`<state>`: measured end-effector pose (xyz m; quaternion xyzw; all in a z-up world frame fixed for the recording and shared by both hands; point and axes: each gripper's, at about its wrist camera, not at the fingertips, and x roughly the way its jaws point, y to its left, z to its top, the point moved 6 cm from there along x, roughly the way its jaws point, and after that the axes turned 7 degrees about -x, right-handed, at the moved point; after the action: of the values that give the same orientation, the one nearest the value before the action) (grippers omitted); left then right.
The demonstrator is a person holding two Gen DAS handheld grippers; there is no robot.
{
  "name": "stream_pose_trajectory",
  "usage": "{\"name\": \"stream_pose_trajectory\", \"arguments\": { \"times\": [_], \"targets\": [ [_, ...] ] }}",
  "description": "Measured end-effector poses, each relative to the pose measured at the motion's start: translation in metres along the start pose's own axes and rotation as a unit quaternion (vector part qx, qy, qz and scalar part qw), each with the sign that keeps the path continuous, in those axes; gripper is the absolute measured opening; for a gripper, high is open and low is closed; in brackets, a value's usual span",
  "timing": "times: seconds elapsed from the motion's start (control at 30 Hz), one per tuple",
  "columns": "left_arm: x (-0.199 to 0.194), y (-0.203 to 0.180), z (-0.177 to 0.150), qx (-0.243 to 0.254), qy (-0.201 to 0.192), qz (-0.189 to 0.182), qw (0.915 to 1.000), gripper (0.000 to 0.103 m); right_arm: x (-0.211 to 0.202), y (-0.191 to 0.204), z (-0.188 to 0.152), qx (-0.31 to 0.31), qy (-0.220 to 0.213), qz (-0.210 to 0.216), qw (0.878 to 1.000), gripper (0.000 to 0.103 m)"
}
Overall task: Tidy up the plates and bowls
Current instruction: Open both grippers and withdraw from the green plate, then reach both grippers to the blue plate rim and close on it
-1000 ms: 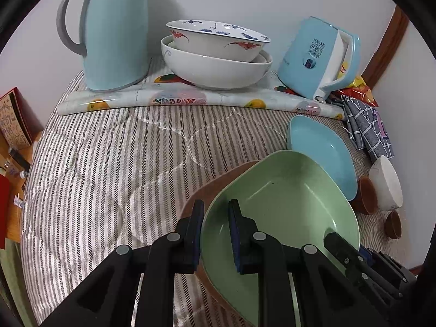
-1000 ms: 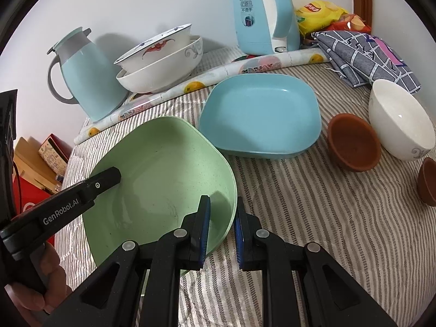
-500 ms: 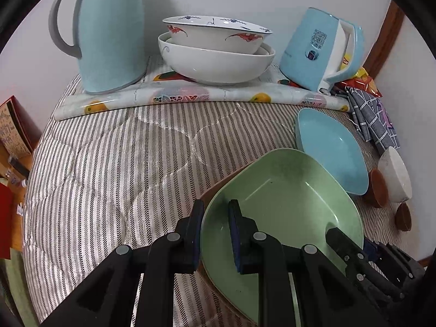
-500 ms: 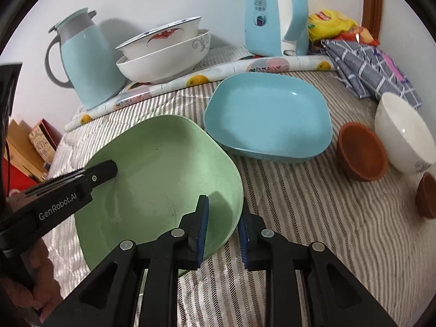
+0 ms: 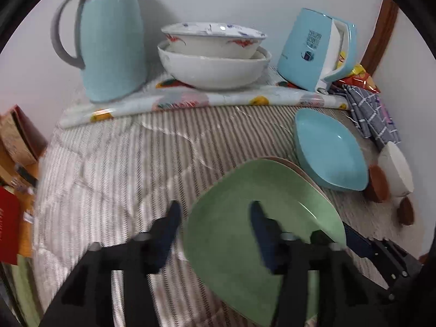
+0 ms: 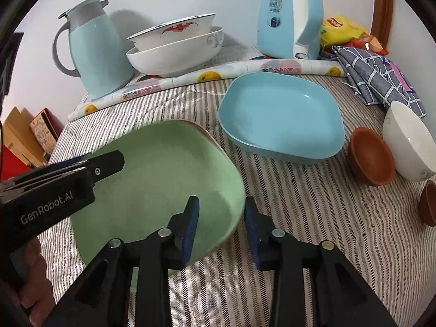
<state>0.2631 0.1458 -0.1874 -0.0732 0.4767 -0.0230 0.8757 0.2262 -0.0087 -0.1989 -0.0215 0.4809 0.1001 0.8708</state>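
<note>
Both tongs have just been opening around the green plate [image 6: 152, 179], which lies on a brownish plate on the striped desk [image 6: 299, 218]. The left tongs [image 5: 215, 229] and right tongs [image 6: 221, 218] straddle its rim, pads clear. Draw both straight back so the stack stays put. Only the right view shows the person's hand [image 6: 32, 280]

A striped quilted surface [image 6: 313, 218] carries everything. Along its far edge lies a fruit-printed mat [image 6: 207, 77]. In the middle sits a blue dish [image 6: 280, 114], and toward the right edge a brown bowl [image 6: 370, 160], a white bowl [image 6: 408, 141] and a checked cloth [image 6: 376, 79].
</note>
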Motion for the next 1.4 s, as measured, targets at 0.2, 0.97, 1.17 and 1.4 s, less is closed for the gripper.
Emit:
{"name": "stream_pose_trajectory", "arguments": {
  "times": [0.2,0.97,1.17,1.4],
  "targets": [
    [-0.002,0.007,0.002,-0.005,0.001,0.001,1.0,0.059,-0.003,0.0,0.0,0.003,-0.001,0.007,1.0,0.041],
    [-0.054,-0.043,0.027,-0.021,-0.047,-0.012,0.9986,0.059,-0.088,-0.105,0.015,0.04,-0.065,-0.012,0.997,0.075],
    [-0.059,-0.067,0.031,-0.023,-0.052,-0.013,0.9983,0.059,-0.103,-0.125,0.019,0.024,-0.079,-0.033,0.996,0.075],
    [-0.056,-0.091,0.033,-0.014,-0.051,-0.012,0.9985,0.059,-0.107,-0.14,0.027,0.006,-0.074,-0.029,0.997,0.075]
  ]
}}
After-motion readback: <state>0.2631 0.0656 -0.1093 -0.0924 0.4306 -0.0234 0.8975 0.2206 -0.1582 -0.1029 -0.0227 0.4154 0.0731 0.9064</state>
